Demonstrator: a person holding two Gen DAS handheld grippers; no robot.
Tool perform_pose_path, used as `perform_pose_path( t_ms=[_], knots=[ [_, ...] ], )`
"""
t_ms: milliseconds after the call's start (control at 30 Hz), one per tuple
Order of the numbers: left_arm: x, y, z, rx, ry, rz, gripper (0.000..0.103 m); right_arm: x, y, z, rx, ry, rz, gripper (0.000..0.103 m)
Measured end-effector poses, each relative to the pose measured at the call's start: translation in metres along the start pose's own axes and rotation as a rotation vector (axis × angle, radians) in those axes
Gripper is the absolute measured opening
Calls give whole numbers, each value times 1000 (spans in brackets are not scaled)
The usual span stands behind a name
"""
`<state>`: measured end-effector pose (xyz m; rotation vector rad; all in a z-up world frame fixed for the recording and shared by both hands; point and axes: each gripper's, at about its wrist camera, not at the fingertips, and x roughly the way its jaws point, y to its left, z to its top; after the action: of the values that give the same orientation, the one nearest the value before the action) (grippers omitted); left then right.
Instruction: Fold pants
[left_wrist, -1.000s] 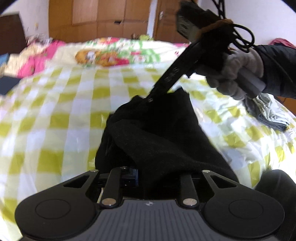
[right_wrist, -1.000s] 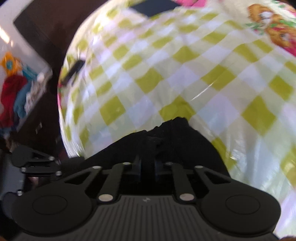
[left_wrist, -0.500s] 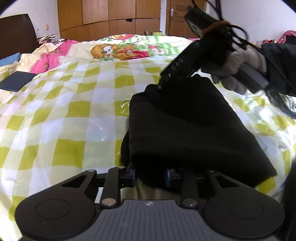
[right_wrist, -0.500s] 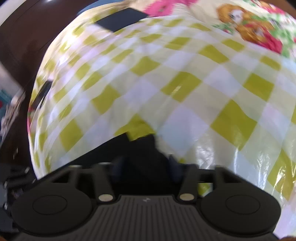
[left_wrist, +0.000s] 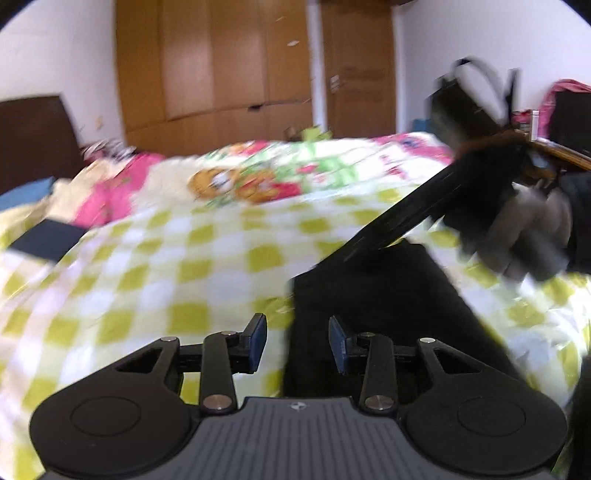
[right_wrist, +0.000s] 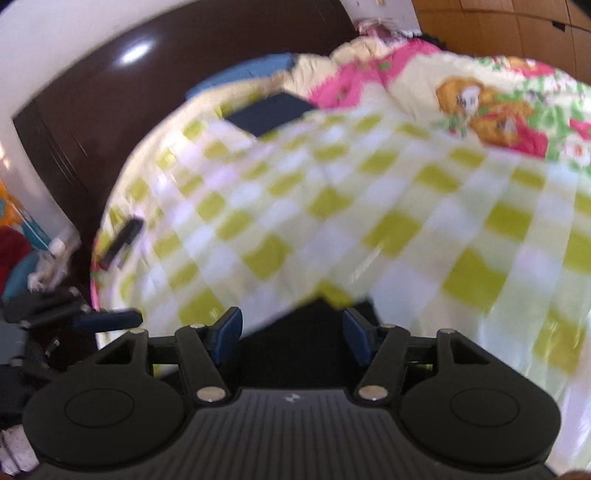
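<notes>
**Both grippers open over folded pants**

Left wrist view: the left gripper (left_wrist: 297, 343) stands spread apart, holding nothing, above the black pants (left_wrist: 384, 317) lying folded on the checked bedcover (left_wrist: 155, 273).

Right wrist view: the right gripper (right_wrist: 291, 334) is likewise spread wide and empty, the pants' edge (right_wrist: 317, 332) between its fingers.

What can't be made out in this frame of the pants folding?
- Left wrist view: the near edge of the pants is hidden behind the left claw and its housing.
- Left wrist view: the right claw tips are lost to motion blur against the dark cloth.
- Right wrist view: most of the pants are hidden under the right claw.
- Both views: fold neatness is lost to blur.
</notes>
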<state>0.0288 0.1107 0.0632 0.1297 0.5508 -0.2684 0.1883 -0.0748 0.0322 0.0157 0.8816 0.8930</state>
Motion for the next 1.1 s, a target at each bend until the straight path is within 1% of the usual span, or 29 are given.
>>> perform_pose_path(
  t_ms=[33, 67, 100, 133, 167, 233, 300, 333, 367, 400, 433, 500, 567, 600, 633, 667, 700, 733, 767, 800, 833, 900, 933, 1000, 1033, 1100],
  knots=[
    [9, -6, -4, 15, 18, -12, 50, -3, -9, -9, 57, -26, 1, 59],
    [20, -13, -12, 34, 53, -24, 50, -10, -15, -21, 98, -73, -14, 58],
    [29, -16, -20, 49, 83, -19, 51, -18, -20, -32, 122, -113, -49, 56],
    [36, -18, -28, 63, 113, -9, 52, -24, -27, -44, 142, -135, -82, 53],
    [39, -19, -33, 69, 127, -8, 52, -29, -37, -56, 170, -146, -99, 49],
    [39, -18, -37, 74, 115, -17, 53, -34, -55, -71, 243, -150, -133, 40],
    [39, -20, -31, 93, 130, -12, 54, -44, -69, -78, 340, -176, -113, 31],
    [37, -21, -27, 100, 126, -11, 54, -53, -69, -79, 377, -213, -101, 34],
    [32, -21, -22, 100, 113, -11, 54, -61, -62, -80, 365, -246, -105, 35],
    [28, -18, -17, 95, 100, -8, 54, -70, -52, -81, 336, -274, -129, 37],
    [24, -16, -14, 92, 88, -3, 54, -78, -43, -83, 317, -300, -154, 45],
    [17, -18, -12, 107, 67, 25, 54, -91, -27, -95, 326, -362, -182, 52],
    [22, -19, -16, 115, 74, 44, 54, -95, -16, -111, 319, -399, -189, 53],
    [27, -18, -19, 104, 87, 35, 55, -94, -12, -119, 311, -405, -191, 52],
    [33, -18, -25, 95, 109, 35, 55, -90, -13, -123, 316, -384, -203, 53],
    [39, -18, -29, 97, 134, 43, 57, -82, -15, -128, 337, -347, -232, 53],
    [42, -18, -34, 98, 145, 52, 59, -74, -22, -134, 381, -309, -267, 53],
    [43, -16, -36, 84, 140, 54, 65, -71, -30, -138, 428, -291, -279, 51],
    [42, -13, -36, 60, 140, 50, 68, -71, -39, -140, 463, -289, -271, 50],
    [42, -11, -36, 40, 148, 47, 68, -74, -44, -138, 484, -302, -279, 50],
    [41, -9, -34, 31, 152, 47, 69, -80, -47, -134, 497, -314, -293, 53],
    [37, -10, -28, 29, 145, 63, 69, -91, -54, -131, 519, -350, -274, 53],
    [33, -15, -24, 50, 128, 78, 68, -95, -59, -130, 539, -365, -266, 56],
    [21, -30, -17, 120, 64, 102, 68, -96, -67, -128, 561, -354, -264, 57],
    [14, -38, -14, 150, 35, 91, 68, -95, -71, -126, 561, -353, -264, 58],
    [-3, -57, -8, 208, -18, -7, 68, -92, -84, -121, 574, -335, -222, 58]
  ],
)
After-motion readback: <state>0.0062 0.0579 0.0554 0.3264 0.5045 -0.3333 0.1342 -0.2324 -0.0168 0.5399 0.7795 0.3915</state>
